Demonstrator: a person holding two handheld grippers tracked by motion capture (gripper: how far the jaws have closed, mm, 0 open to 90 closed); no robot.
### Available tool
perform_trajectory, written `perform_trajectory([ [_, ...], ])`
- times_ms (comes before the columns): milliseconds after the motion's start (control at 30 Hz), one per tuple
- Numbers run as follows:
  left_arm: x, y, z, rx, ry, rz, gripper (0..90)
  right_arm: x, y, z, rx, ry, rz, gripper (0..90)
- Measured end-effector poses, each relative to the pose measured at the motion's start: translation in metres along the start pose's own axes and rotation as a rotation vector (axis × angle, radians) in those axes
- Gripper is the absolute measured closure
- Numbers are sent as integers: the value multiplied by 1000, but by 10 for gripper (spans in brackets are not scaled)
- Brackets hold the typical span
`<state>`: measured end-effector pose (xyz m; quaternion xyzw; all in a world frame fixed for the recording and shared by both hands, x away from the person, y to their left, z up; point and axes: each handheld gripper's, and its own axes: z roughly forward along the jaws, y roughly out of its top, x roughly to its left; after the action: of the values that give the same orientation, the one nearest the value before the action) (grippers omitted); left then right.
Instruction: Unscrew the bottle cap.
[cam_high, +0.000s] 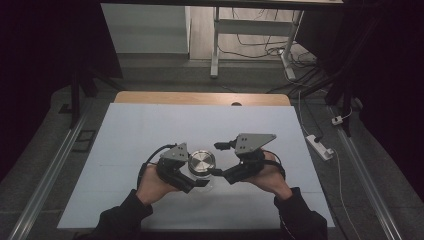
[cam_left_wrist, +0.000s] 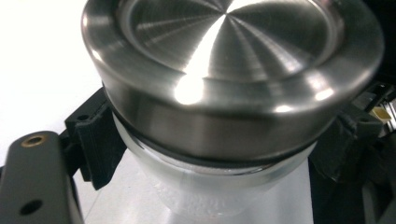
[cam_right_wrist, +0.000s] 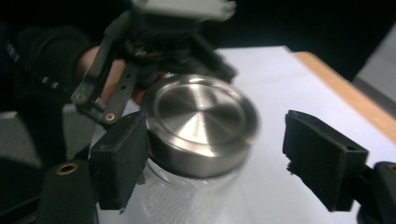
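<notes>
High view shows the glass jar mid-desk, its steel lid upward. Left gripper has its jaws clamped below the lid to steady it; right gripper stands apart, one jaw just beside the lid, seemingly ready to twist.

Reaching in from below with both forearms, clamping the left gripper around the jar, holding the right gripper angled inward, jaws spread.

The white table lies open on every side of the jar; the left gripper and right gripper crowd it from below
</notes>
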<state>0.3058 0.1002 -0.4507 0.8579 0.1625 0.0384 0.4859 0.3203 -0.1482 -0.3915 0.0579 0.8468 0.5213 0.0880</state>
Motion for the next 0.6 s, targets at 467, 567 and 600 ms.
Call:
perform_trajectory([
  [467, -5, 2, 7, 60, 110, 0, 162, 24, 6, 32, 53, -130, 115, 152],
  [567, -7, 4, 8, 48, 100, -2, 162, 25, 4, 36, 67, -153, 112, 182],
  [600, -7, 3, 8, 50, 100, 1, 161, 24, 3, 35, 58, -148, 116, 191],
])
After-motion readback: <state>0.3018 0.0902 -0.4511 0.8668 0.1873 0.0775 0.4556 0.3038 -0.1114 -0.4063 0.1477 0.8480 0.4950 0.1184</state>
